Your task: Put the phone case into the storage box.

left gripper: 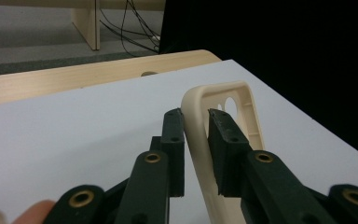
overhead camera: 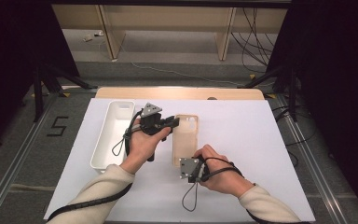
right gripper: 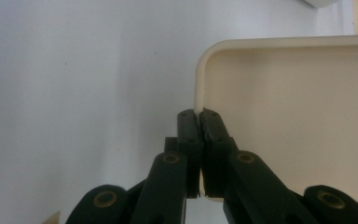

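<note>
A person is sitting at a table (overhead camera: 261, 140) covered in white, working a hand-held gripper in each hand on a cream phone case (overhead camera: 185, 135). The case is lying open side up near the middle of the table, its long axis running away from the person, with the camera cutout at the far end. Just to its left a white tray (overhead camera: 113, 133) is lying parallel to it, a narrow gap apart. The left gripper (left gripper: 196, 114) is reaching in from the tray side, across the case's length, and its jaws are straddling the left side wall near the far end; they are standing narrow, close on either side of the rim, and whether the pads are already pressing it cannot be told. The right gripper (right gripper: 199, 114) is at the near end, pointing away from the person along the case's length, its jaws pinched tight on the thin wall beside the near left corner. So both grips are lying on the same long edge, one at each end, the side facing the tray.
</note>
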Demonstrator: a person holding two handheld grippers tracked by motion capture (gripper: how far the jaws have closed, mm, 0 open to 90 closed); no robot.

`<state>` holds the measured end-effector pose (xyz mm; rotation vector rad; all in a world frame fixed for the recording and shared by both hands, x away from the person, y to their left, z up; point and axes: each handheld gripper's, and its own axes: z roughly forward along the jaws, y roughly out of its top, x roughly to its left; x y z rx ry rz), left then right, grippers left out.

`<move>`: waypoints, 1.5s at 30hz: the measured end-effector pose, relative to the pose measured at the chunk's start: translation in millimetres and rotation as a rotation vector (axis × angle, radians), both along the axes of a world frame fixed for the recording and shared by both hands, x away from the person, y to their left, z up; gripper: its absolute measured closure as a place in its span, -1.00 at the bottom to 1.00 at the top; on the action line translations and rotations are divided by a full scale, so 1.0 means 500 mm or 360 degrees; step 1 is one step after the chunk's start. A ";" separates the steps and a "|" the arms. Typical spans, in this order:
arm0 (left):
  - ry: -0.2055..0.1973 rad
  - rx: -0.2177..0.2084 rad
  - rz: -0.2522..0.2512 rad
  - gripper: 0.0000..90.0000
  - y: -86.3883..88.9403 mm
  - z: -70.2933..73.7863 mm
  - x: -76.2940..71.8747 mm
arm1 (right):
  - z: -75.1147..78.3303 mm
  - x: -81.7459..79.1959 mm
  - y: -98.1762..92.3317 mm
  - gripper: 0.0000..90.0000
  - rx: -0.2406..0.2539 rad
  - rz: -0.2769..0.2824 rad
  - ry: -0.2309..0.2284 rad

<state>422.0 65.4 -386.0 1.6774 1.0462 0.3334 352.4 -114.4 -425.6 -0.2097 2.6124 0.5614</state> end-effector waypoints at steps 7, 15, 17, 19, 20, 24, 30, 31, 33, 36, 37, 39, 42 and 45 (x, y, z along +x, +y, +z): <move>-0.0008 -0.0061 -0.0024 0.78 -0.005 0.006 -0.008 | -0.002 0.002 -0.001 0.97 0.0005 -0.0015 0.0001; -0.0097 -0.0112 -0.0090 0.83 -0.014 0.024 -0.027 | -0.003 0.007 0.000 0.95 0.0023 -0.0025 -0.0007; -0.0109 -0.0110 -0.0092 0.83 -0.015 0.027 -0.029 | 0.000 0.007 -0.001 0.94 0.0036 -0.0035 -0.0006; -0.0134 -0.0093 -0.0099 0.84 -0.015 0.030 -0.032 | 0.002 0.009 -0.002 0.92 0.0055 -0.0027 -0.0015; -0.0145 -0.0085 -0.0101 0.84 -0.016 0.030 -0.032 | 0.003 0.008 -0.002 0.89 0.0071 -0.0040 -0.0012; -0.0171 -0.0057 -0.0094 0.84 -0.016 0.028 -0.032 | 0.005 0.011 -0.002 0.76 0.0102 -0.0047 -0.0012; -0.0193 -0.0034 -0.0085 0.84 -0.013 0.028 -0.031 | 0.008 0.012 -0.007 0.56 0.0179 -0.0093 0.0003; -0.0198 -0.0030 -0.0084 0.84 -0.012 0.028 -0.031 | 0.009 0.012 -0.007 0.51 0.0192 -0.0100 0.0008; -0.0201 -0.0027 -0.0084 0.84 -0.012 0.028 -0.031 | 0.011 0.013 -0.008 0.45 0.0216 -0.0106 0.0013; -0.0224 -0.0010 -0.0073 0.83 -0.007 0.030 -0.032 | 0.015 0.012 -0.012 0.27 0.0302 -0.0146 0.0042; -0.0224 -0.0010 -0.0073 0.84 -0.007 0.030 -0.032 | 0.016 0.012 -0.013 0.22 0.0313 -0.0152 0.0052; -0.0233 -0.0008 -0.0058 0.83 -0.002 0.031 -0.031 | 0.018 0.011 -0.016 0.12 0.0363 -0.0171 0.0069; -0.0238 -0.0002 -0.0055 0.84 0.003 0.030 -0.031 | 0.019 0.010 -0.019 -0.05 0.0436 -0.0194 0.0085; -0.0239 0.0000 -0.0045 0.83 0.006 0.030 -0.031 | 0.021 0.010 -0.022 -0.15 0.0459 -0.0202 0.0081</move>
